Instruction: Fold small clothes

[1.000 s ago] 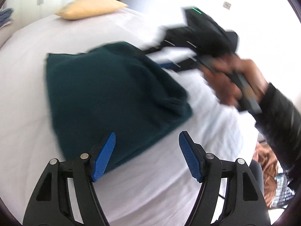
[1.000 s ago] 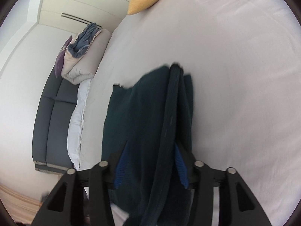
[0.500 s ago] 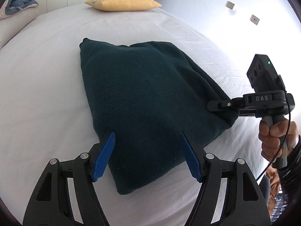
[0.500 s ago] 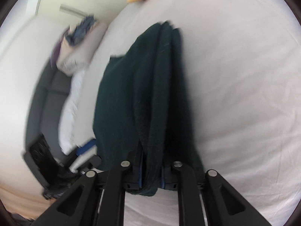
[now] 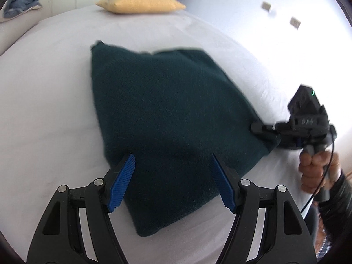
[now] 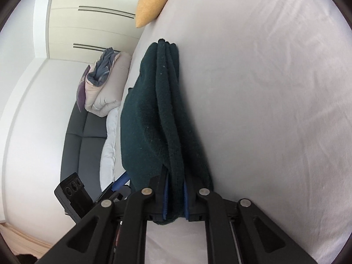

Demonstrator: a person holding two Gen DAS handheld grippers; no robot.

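Note:
A dark green fleece garment [image 5: 171, 114] lies folded on the white bed sheet [image 5: 44, 110]. My left gripper [image 5: 172, 157] is open above its near corner, a blue pad hanging over the cloth on each side with nothing pinched. At the garment's right corner, my right gripper [image 5: 264, 129] is held by a hand [image 5: 316, 167]. In the right wrist view its jaws are closing, and the blue pads of the right gripper [image 6: 175, 176] press on the layered edge of the garment [image 6: 154, 118].
A yellow pillow [image 5: 140, 1] lies at the far end of the bed. Beyond the bed's left side stand a dark sofa [image 6: 81, 138] and a folded duvet [image 6: 103, 83] with a blue cloth on top. White wardrobe doors [image 6: 92, 22] stand behind.
My right gripper has shut on the garment's corner and drawn it flat toward the bed's right side. The left gripper has sunk a little toward the near corner, still open.

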